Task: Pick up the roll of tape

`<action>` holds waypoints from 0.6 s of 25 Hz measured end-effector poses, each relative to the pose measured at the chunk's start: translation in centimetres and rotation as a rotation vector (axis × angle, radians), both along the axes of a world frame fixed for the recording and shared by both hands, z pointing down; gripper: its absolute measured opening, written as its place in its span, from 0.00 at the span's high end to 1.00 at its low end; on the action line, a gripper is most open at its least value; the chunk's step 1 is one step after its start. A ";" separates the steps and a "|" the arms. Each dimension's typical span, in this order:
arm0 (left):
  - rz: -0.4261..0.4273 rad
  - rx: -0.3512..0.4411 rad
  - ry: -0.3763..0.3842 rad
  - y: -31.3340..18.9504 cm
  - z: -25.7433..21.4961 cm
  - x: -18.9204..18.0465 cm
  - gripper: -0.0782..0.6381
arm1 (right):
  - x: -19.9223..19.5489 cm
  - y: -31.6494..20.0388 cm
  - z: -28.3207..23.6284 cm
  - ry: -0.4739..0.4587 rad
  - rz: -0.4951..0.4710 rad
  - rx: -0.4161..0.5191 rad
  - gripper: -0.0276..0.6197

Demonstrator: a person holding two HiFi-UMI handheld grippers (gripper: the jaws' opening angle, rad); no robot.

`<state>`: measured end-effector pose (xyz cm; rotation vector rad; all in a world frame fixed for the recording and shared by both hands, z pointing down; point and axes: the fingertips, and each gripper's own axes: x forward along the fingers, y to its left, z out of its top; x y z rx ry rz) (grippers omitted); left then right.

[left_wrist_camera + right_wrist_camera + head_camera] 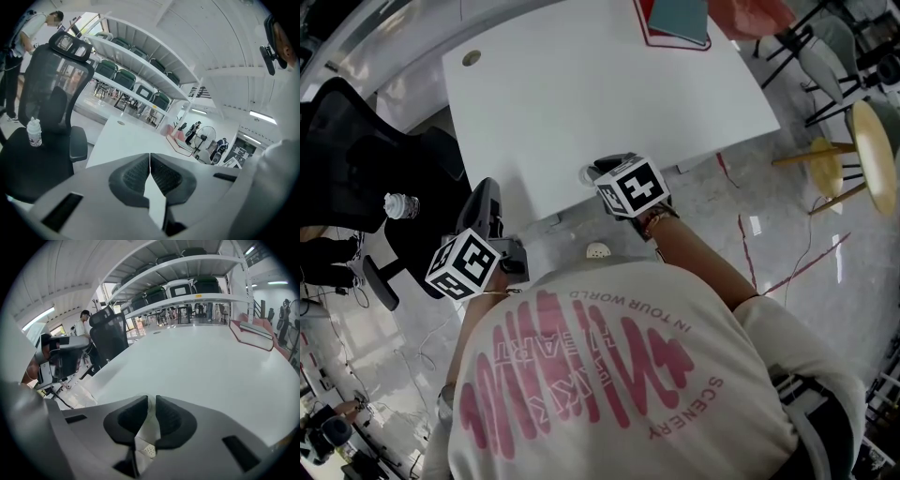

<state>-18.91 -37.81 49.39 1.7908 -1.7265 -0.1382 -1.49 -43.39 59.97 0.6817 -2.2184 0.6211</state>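
Right gripper [151, 400] is pinching the clear roll of tape [588, 174] at the near edge of the white table [581, 84]. Skinny grip, so it might slip out on the lift. Left gripper [150, 158] is pressed together, empty.

Shirt back [628, 375]: "SCENERY", "IN YOUR WORLD".

A white surface [609, 84] lies mostly bare. A red tray [675, 44] rests at its far right corner. A clear roll of tape [588, 175] sits at the near edge.
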 end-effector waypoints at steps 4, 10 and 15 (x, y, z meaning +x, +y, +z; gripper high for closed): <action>0.008 0.004 -0.015 -0.1 -0.5 0.3 0.86 | 0.5 -0.2 -0.2 0.003 0.017 0.005 0.85; 0.005 0.019 -0.027 -0.1 -1.3 0.4 0.86 | 1.4 -1.0 -1.4 -0.032 0.085 0.050 0.85; 0.003 0.032 -0.033 -0.7 -2.0 0.5 0.86 | 1.4 -2.2 -2.6 -0.065 0.125 0.078 0.86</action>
